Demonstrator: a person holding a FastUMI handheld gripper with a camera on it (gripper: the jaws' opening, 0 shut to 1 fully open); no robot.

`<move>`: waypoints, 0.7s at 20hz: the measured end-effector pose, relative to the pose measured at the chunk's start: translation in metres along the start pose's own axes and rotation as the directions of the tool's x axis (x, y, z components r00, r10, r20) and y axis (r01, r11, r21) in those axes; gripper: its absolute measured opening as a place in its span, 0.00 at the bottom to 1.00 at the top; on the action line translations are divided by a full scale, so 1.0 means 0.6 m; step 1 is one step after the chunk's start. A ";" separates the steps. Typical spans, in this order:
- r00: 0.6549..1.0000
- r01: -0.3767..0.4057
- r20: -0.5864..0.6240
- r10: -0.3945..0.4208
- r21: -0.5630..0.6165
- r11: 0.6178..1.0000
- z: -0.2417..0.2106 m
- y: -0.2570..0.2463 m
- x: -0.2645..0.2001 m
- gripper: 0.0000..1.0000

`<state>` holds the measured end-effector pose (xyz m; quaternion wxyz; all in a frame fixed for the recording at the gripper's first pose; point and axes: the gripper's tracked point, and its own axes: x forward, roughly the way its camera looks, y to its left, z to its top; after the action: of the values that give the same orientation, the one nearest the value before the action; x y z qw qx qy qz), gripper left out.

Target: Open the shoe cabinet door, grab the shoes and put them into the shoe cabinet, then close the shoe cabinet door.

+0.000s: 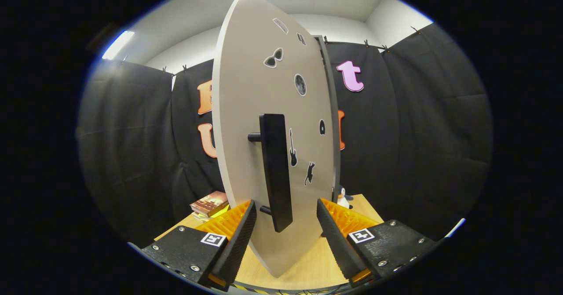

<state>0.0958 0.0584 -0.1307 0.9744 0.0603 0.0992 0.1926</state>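
While spread, tool (285, 224) fingers straddle door handle (276, 172).

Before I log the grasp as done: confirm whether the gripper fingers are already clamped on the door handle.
No: the gripper is open, its fingers standing apart on either side of the black handle of the cabinet door with gaps showing.

A draped recording booth, not a home: black cloth walls (418, 123) clipped up beyond the tool (286, 238), white ceiling with strip lights (118, 44), one wooden desk (308, 264).
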 end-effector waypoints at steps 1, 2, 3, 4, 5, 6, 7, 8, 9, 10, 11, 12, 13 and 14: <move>1.000 -0.012 0.000 0.012 0.005 1.000 -0.002 0.015 0.011 0.86; 1.000 -0.023 -0.001 0.023 0.005 1.000 -0.002 0.028 0.022 0.87; 0.999 -0.034 -0.001 0.034 0.004 0.999 -0.001 0.042 0.034 0.87; 0.999 -0.051 -0.001 0.051 0.001 0.999 -0.001 0.059 0.044 0.87; 0.997 -0.071 -0.002 0.071 -0.003 0.997 0.000 0.077 0.056 0.87; 0.996 -0.089 -0.001 0.089 -0.008 0.996 -0.003 0.097 0.068 0.87; 0.994 -0.106 -0.003 0.106 -0.012 0.994 -0.006 0.118 0.081 0.87; 0.994 -0.112 -0.008 0.112 -0.017 0.994 -0.011 0.132 0.096 0.87; 0.994 -0.108 -0.008 0.108 -0.023 0.994 -0.013 0.141 0.115 0.88; 0.995 -0.104 -0.008 0.104 -0.030 0.994 -0.015 0.149 0.134 0.88; 0.995 -0.096 -0.011 0.096 -0.031 0.995 -0.016 0.156 0.153 0.88; 0.996 -0.093 -0.017 0.092 -0.026 0.995 -0.020 0.163 0.173 0.88; 0.996 -0.090 -0.021 0.090 -0.018 0.996 -0.022 0.173 0.188 0.88; 0.997 -0.073 -0.021 0.072 -0.019 0.997 -0.019 0.172 0.209 0.88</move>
<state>0.1694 0.2029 -0.1471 0.9662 0.0524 0.1049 0.2294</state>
